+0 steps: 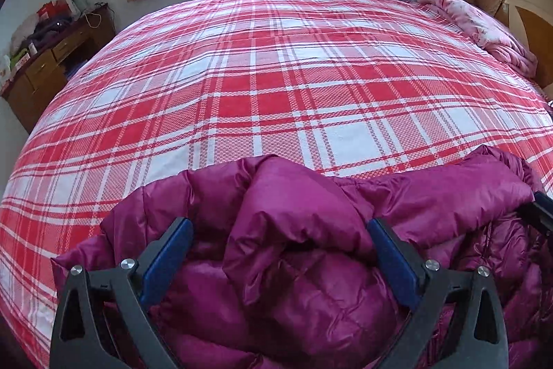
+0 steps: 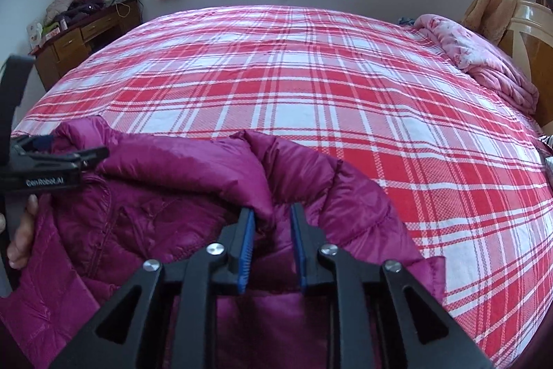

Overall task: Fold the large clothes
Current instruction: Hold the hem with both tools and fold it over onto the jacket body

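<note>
Folding step: letting go after a fold, as I judge it — the magenta down jacket (image 1: 311, 230) lies bunched at the near edge of the bed (image 1: 276, 75), one padded flap turned over the body.
Jacket place: on the red-and-white plaid sheet (image 2: 345, 92), close to the person; most of the sheet beyond it is bare.
Left gripper (image 1: 280, 223): jaws spread wide, straddling a puffy ridge of the jacket; the blue pads (image 1: 172, 251) stand clear of the fabric, so nothing is gripped.
Right gripper (image 2: 273, 217): jaws only part open, a fold of the jacket edge sitting between them; the pads (image 2: 247, 248) look barely off the cloth — released or nearly so, not pinching.
Person's hand (image 2: 20, 237): seen at the left of the right wrist view, holding the left gripper's handle.
Far side: a pink quilt (image 1: 484, 30) lies crumpled near the headboard, well apart from the jacket.
Next move calls for: lifting both grippers clear, then finding a fresh pair of edges — likely the hem or a sleeve — to flatten the bulge and fold again.
</note>
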`<action>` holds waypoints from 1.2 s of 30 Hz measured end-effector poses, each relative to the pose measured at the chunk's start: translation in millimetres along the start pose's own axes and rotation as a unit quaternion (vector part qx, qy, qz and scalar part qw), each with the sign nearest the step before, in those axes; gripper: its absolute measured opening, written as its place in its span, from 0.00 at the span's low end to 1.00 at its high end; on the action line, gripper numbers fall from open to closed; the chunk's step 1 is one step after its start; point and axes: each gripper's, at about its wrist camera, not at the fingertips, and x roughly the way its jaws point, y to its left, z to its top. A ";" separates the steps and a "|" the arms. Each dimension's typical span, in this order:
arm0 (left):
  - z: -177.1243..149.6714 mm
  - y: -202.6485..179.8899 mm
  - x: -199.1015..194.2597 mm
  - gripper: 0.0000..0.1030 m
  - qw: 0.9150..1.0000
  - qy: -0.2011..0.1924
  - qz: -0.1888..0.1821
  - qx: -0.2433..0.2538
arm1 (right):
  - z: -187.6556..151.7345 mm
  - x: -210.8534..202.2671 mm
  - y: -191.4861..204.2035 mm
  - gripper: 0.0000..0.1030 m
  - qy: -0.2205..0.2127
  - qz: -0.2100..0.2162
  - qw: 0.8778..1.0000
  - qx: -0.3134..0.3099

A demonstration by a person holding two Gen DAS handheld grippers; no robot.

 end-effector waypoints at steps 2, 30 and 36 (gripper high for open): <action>0.5 0.9 -2.2 0.98 1.000 0.000 -0.006 -0.005 | 6.7 -11.7 -2.6 0.36 -0.024 -0.002 1.000 0.018; -5.8 -10.8 14.8 0.98 0.999 0.021 -0.034 -0.032 | 12.7 56.0 40.8 0.32 0.028 0.006 1.000 0.007; -5.7 -14.2 18.3 0.99 0.999 0.022 -0.018 -0.022 | 12.3 61.5 42.9 0.32 0.032 -0.003 0.999 0.000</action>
